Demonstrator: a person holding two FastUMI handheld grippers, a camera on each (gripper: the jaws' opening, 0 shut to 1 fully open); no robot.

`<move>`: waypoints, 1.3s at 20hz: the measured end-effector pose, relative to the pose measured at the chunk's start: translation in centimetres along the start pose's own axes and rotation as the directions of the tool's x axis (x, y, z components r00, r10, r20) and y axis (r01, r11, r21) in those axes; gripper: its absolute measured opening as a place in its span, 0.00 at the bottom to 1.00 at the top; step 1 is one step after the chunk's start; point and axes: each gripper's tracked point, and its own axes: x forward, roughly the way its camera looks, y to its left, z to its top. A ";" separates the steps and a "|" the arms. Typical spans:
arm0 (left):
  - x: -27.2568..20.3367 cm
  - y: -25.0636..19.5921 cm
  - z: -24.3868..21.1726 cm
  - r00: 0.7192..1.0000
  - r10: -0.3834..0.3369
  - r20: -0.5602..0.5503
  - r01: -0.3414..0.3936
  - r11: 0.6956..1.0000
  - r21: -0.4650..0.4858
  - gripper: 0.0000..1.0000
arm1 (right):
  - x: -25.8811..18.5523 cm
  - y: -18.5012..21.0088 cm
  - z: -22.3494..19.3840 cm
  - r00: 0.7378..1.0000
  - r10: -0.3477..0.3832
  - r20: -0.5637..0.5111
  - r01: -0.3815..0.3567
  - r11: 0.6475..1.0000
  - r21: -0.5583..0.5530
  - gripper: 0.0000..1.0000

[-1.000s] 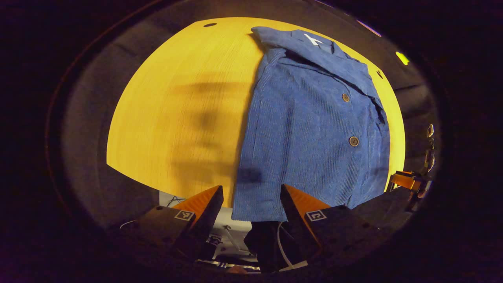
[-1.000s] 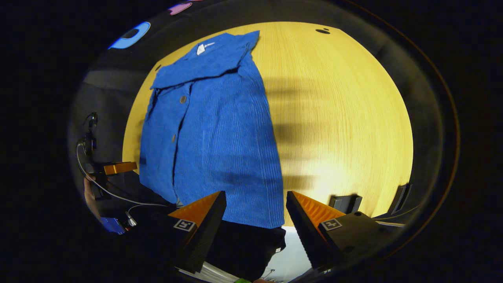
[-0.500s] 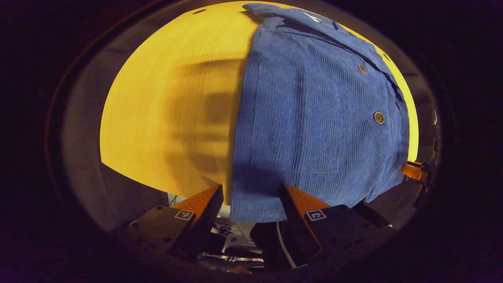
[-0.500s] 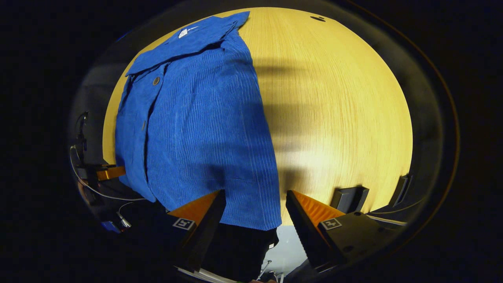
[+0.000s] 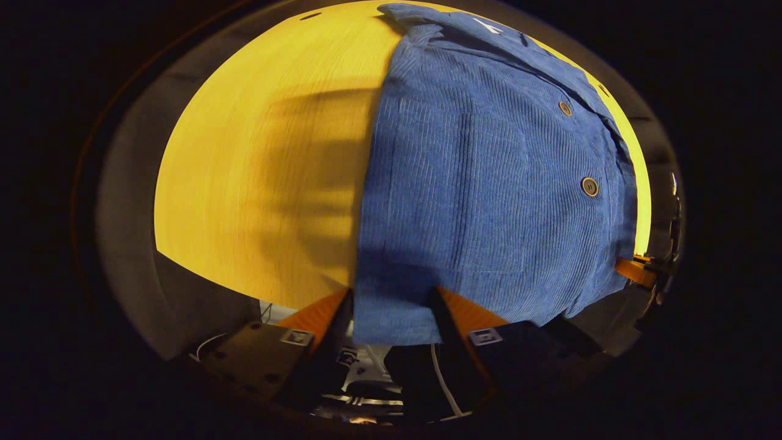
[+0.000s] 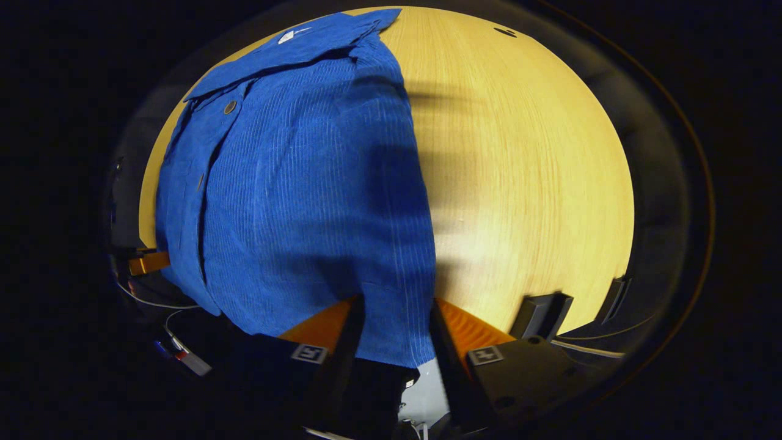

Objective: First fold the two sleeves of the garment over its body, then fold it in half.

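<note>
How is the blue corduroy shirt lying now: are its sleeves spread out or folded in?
Folded in. The blue corduroy shirt lies as a narrow rectangle on the yellow wooden table, no sleeve spreading beside it. The half fold is not yet done.

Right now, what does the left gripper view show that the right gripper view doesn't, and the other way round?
Left gripper view: a stitched pocket on the blue garment, bare table to the garment's left, and the left tool open astride the hem. Right gripper view: two dark blocks at the table's near edge, bare wood to the garment's right, and the right tool open astride the hem. Both: the same buttoned garment lying flat, collar at the far end.
</note>
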 end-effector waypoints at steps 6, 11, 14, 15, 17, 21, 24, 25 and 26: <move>0.1 -0.6 0.7 0.997 -0.054 0.049 0.046 0.987 0.155 0.00 | -0.4 0.5 0.1 0.997 0.076 0.030 -0.078 0.994 0.082 0.05; -1.9 -1.5 1.7 0.969 -0.194 0.156 0.177 0.977 0.115 0.00 | -4.1 2.0 2.4 0.985 0.095 0.141 -0.102 0.994 0.042 0.05; -5.2 -1.5 3.3 0.945 -0.231 0.233 0.200 0.968 0.149 0.00 | -7.1 3.4 3.8 0.975 0.144 0.169 -0.150 0.988 0.023 0.05; -6.3 -1.1 3.8 0.943 -0.220 0.251 0.184 0.970 0.159 0.00 | -7.9 3.4 4.5 0.973 0.144 0.182 -0.149 0.989 0.011 0.05; -7.9 -1.1 5.3 0.932 -0.217 0.289 0.172 0.970 0.173 0.00 | -9.6 3.5 6.1 0.966 0.138 0.219 -0.140 0.990 -0.010 0.05; -12.6 -1.4 8.4 0.898 -0.236 0.371 0.159 0.961 0.226 0.00 | -14.2 4.4 10.1 0.932 0.157 0.326 -0.164 0.986 -0.007 0.06; -16.3 -2.8 10.7 0.861 -0.290 0.419 0.193 0.947 0.257 0.00 | -17.6 5.6 13.3 0.895 0.165 0.415 -0.177 0.984 -0.010 0.05; -17.4 -3.2 11.4 0.847 -0.304 0.435 0.199 0.942 0.271 0.00 | -18.6 6.1 14.4 0.880 0.169 0.443 -0.185 0.983 -0.006 0.05; -18.5 -3.2 12.7 0.836 -0.304 0.457 0.188 0.941 0.282 0.00 | -19.8 6.5 15.4 0.866 0.172 0.470 -0.199 0.980 0.008 0.05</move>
